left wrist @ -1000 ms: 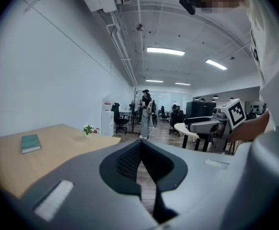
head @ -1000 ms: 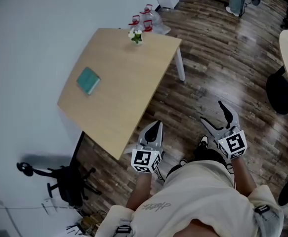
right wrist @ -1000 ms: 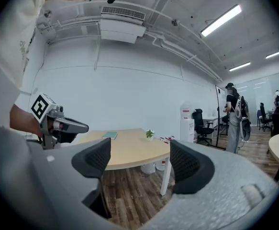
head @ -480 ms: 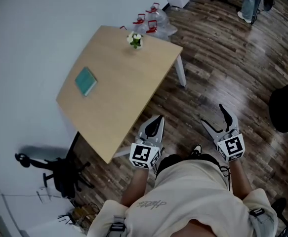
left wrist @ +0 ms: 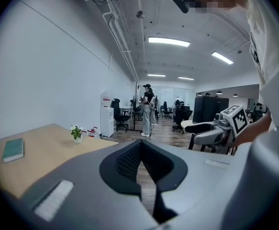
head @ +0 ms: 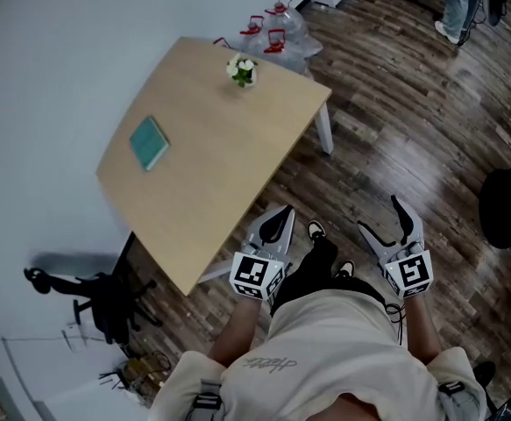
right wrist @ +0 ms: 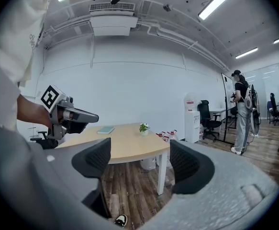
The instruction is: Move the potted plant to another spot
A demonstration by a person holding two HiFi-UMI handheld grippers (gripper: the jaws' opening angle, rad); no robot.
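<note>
**Approach stage, plant untouched**

You are standing short of the table (head: 211,174); the potted plant (head: 242,70) is sitting near its far edge, well apart from you. Left gripper (head: 280,215) is riding with jaws pinched together, empty. Right gripper (head: 379,216) is gaping wide, empty. Next, likely: closing in and straddling the pot.

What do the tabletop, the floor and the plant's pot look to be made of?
Tabletop: light wood or wood-look laminate, matte; an even pale tan with faint grain.
Floor: dark wood or wood-print planks with a glossy finish; plank seams and light reflections show.
Potted plant: the pot looks pale, perhaps ceramic or plastic; it is too small to tell.
</note>
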